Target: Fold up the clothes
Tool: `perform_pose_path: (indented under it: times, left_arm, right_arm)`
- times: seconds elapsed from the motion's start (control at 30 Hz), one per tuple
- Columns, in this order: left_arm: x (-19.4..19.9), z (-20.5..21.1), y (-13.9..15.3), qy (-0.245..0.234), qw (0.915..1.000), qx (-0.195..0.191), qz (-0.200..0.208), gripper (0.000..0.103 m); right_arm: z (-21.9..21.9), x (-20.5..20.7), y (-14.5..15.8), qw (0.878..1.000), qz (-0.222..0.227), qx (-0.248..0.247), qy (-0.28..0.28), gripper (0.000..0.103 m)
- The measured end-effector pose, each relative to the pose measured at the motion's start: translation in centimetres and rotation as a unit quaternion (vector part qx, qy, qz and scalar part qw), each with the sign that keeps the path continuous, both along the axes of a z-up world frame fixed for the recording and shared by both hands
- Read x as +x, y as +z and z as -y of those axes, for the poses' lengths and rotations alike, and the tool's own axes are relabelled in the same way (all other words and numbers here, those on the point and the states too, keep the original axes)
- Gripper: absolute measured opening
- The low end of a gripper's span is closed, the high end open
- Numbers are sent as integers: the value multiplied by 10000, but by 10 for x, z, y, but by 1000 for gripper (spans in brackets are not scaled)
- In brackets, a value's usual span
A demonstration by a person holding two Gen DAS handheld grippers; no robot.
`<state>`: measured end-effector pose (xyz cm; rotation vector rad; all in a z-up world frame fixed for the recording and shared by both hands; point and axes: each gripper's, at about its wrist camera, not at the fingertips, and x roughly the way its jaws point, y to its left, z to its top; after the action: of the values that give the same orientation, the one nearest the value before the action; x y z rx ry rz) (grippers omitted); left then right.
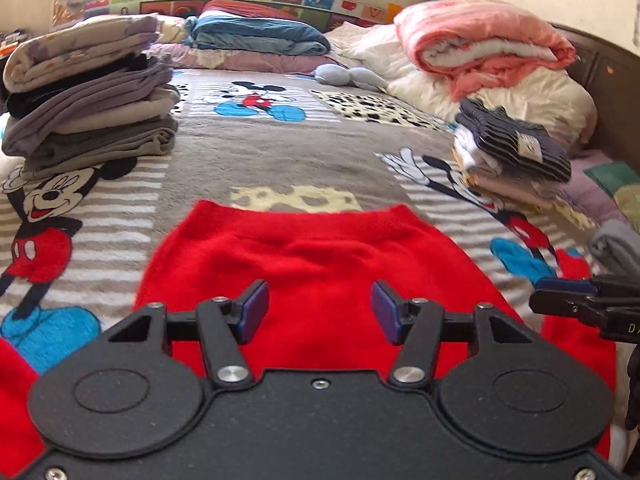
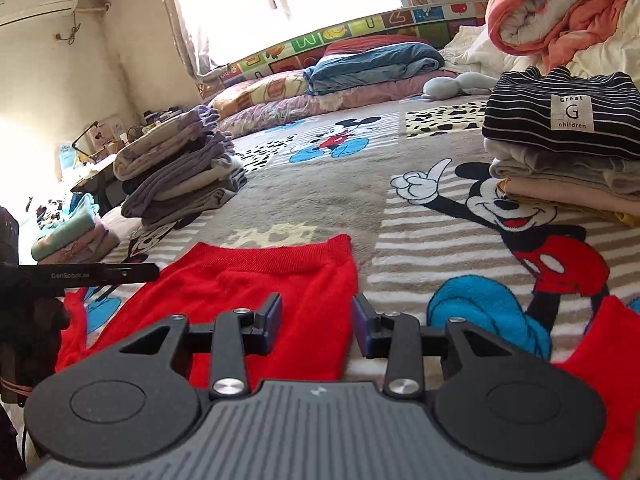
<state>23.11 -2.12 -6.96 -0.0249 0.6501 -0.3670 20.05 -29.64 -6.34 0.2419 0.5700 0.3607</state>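
Red knit garment (image 1: 320, 264) lying flat on the bed (image 1: 280, 152), beneath the left gripper (image 1: 320, 312) and right gripper (image 2: 317, 326), fingers of both spread wide and empty; a one-layer pinch could drag the knit askew.

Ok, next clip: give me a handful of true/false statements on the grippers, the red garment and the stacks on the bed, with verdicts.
1. The left gripper is open with nothing between its fingers. True.
2. The right gripper is shut on the red garment. False: it is open above the garment's right edge, gripping nothing.
3. The red garment lies spread on the blanket. True.
4. The striped top sits at the bottom of its stack. False: it is on top, over pale folded pieces.
5. The grey stack lies left of the red garment in the left wrist view. True.
6. The pink quilt is spread flat across the blanket. False: it is bundled up by the headboard.
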Motion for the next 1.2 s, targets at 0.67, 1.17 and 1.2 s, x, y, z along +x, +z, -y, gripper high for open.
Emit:
perform_pose_path:
  times: [0.67, 1.17, 1.2]
  left_arm:
    - [-178, 75, -45, -503, 9876, 1417, 454, 64]
    - [-209, 50, -46, 53, 9980, 597, 196, 78]
    - [-213, 52, -46, -6, 9972, 676, 307, 78]
  right_arm:
    - [-38, -161, -30, 9890, 60, -1405, 456, 47]
    - [54, -202, -45, 9882, -403, 1095, -992, 88]
    - [64, -202, -48, 9830, -392, 1390, -1138, 89]
